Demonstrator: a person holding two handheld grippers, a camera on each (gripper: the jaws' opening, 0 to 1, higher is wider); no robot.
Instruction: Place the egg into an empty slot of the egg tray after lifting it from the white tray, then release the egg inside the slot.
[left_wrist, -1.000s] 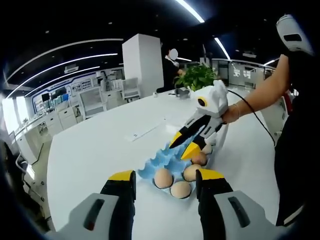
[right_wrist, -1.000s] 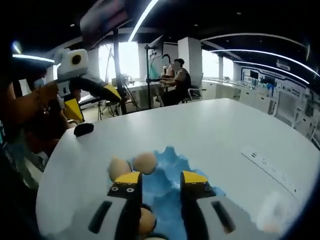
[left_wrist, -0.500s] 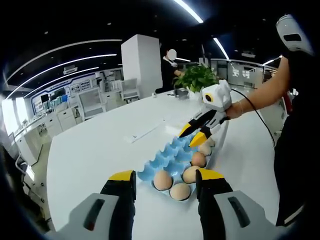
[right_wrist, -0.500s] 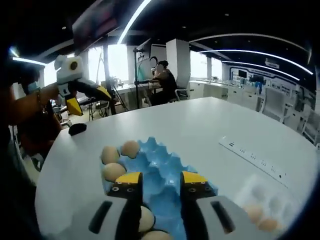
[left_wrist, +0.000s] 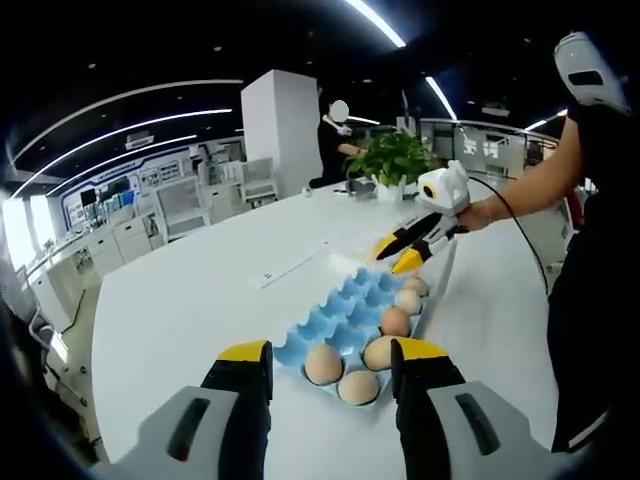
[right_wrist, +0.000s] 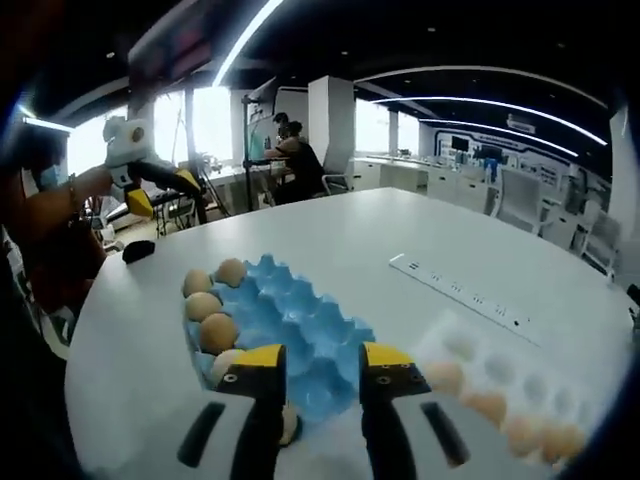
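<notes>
Reaching for the next egg (right_wrist: 488, 404) means swinging your right gripper (right_wrist: 323, 363) toward the white tray (right_wrist: 560, 385), which lies to the right of its jaws in the right gripper view, its row of eggs running away toward the lower right edge. The nearest of those eggs sits just beyond the right jaw tip, off your line of approach, so you will likely need to turn that way before closing. The blue egg tray (right_wrist: 290, 325) stretches straight ahead between and beyond the jaws, long axis pointing away from you, with eggs along its left side and empty slots on the right.

Your right gripper is spread and carries nothing. Your left gripper (left_wrist: 330, 352) is also spread, hanging near the end of the blue tray in the left gripper view, farther from the white tray than the right one.

Compared with 1 second ago, your right gripper has pulled back and up off the blue tray, and the white tray with its eggs has come into the right gripper view. The left gripper view has barely changed.
</notes>
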